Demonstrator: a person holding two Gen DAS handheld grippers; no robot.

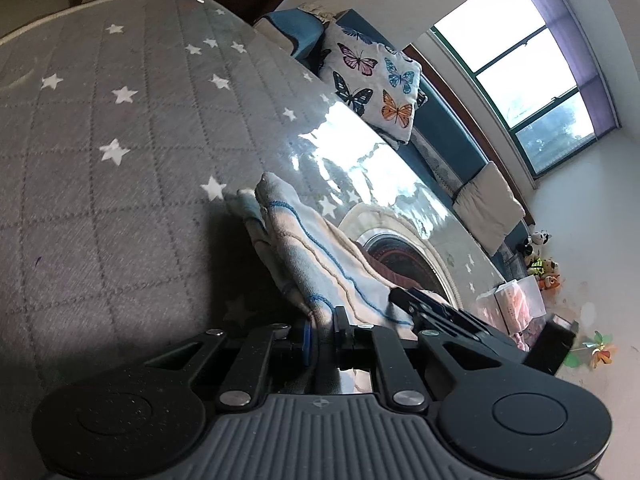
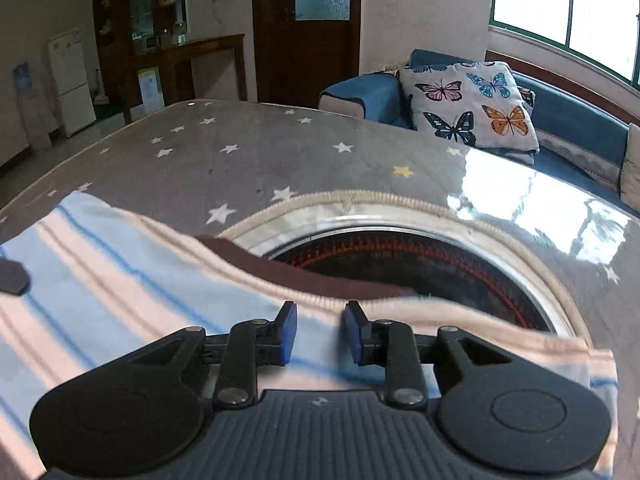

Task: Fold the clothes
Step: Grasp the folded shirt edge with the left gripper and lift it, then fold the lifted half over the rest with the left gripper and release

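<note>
Striped garment (image 2: 120, 272) lies on the star-patterned bench (image 2: 240, 152), its near part hidden under both tools. Left tool (image 1: 320, 332) is closed on a raised fold of it; right tool (image 2: 320, 330) stands partly open above its collar, gripping nothing. Beyond, a round opening (image 2: 420, 264) is half covered, and a butterfly cushion (image 2: 468, 104) rests on the far sofa (image 2: 576, 120).

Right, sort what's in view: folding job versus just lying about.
Job:
- pale blue and cream striped knit garment
- left gripper, clamped on it
- right gripper, open above it

Lying about:
- butterfly-print cushion
- blue sofa
- white fridge
</note>
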